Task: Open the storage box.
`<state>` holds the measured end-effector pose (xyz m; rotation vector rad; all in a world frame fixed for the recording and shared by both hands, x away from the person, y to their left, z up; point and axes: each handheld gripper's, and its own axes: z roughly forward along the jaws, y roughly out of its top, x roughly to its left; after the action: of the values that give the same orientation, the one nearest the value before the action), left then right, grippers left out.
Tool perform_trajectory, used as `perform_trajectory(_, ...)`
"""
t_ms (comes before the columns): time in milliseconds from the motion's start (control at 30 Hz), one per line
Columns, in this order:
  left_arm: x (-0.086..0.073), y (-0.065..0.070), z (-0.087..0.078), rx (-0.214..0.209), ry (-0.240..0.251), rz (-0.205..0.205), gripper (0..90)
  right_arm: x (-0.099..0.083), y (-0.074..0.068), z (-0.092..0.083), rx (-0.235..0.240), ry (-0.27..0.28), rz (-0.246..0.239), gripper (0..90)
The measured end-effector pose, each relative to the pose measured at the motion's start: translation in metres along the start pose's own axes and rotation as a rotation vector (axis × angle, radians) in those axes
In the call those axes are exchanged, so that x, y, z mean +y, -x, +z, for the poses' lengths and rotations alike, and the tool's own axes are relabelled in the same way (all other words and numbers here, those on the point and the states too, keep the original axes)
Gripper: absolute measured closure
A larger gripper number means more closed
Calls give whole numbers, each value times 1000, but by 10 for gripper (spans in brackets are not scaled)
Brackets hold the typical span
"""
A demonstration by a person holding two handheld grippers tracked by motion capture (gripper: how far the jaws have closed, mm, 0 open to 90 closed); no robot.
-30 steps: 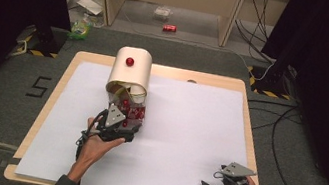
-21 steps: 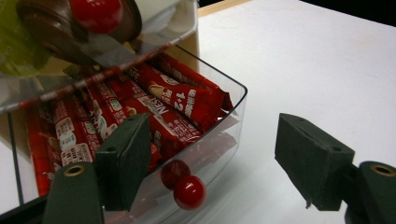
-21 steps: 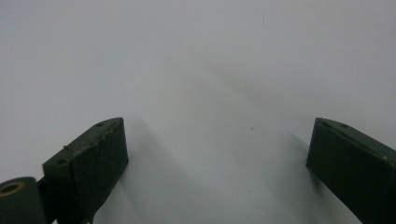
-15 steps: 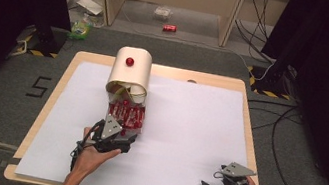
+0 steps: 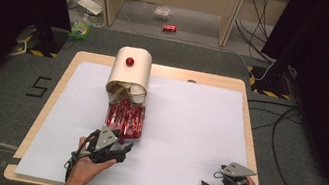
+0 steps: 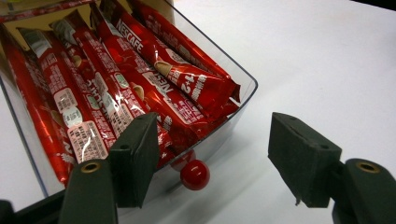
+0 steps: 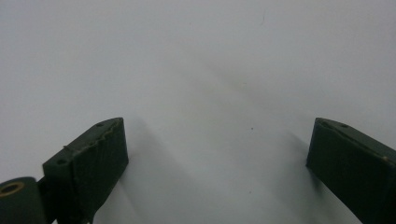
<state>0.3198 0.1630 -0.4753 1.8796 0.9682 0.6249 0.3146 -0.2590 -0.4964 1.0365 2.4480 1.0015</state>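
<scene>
Drawer (image 5: 125,120) now pulled further out; left gripper (image 6: 212,158) jaws spread at knob (image 6: 194,174); right gripper (image 7: 217,163) spread.

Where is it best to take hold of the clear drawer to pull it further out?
Probably the small red knob on the clear drawer front. It sticks out toward the left claw, whose open jaws already sit either side of it. Come straight from the front and close on it.

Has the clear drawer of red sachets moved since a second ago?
Yes. The clear drawer has slid out of the cream box, toward the left gripper.
</scene>
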Motion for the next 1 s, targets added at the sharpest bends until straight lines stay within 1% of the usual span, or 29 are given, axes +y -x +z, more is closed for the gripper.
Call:
perform_trajectory(100, 0, 2, -2, -2, -5, 4, 331, 0, 0, 0, 0, -1, 0, 56)
perform_trajectory(267, 0, 4, -4, 12, -7, 21, 335, 0, 0, 0, 0, 0, 0, 56)
perform_trajectory(367, 0, 3, -4, 3, -9, 13, 343, 0, 0, 0, 1, -1, 0, 56)
perform_trajectory(400, 0, 5, -5, 14, -18, 30, 344, 0, 0, 0, 1, -1, 0, 56)
perform_trajectory(467, 1, 5, -6, 9, -27, 32, 353, 0, 0, 0, 1, -1, 0, 55)
perform_trajectory(567, 1, 5, -7, 16, -31, 31, 365, 0, 0, 0, 1, -1, 0, 55)
perform_trajectory(700, 2, 8, -12, -1, -28, 27, 376, 0, 0, 0, 1, -1, 0, 56)
perform_trajectory(733, 2, 8, -14, 6, -26, 25, 377, 0, 0, 0, 0, 0, 0, 55)
perform_trajectory(767, 3, 9, -15, -2, -26, 24, 378, 0, 0, 0, 1, -1, 0, 55)
perform_trajectory(800, 3, 9, -16, 5, -26, 25, 380, 0, 0, 0, 0, -1, 0, 56)
perform_trajectory(867, 3, 8, -16, 5, -24, 22, 393, 0, 0, 0, 1, -1, 0, 55)
perform_trajectory(900, 2, 7, -15, 1, -17, 10, 395, 0, 0, 0, 0, -1, -1, 55)
perform_trajectory(1000, 3, 7, -15, 5, -16, 8, 401, 0, 0, 0, 0, 0, 0, 55)
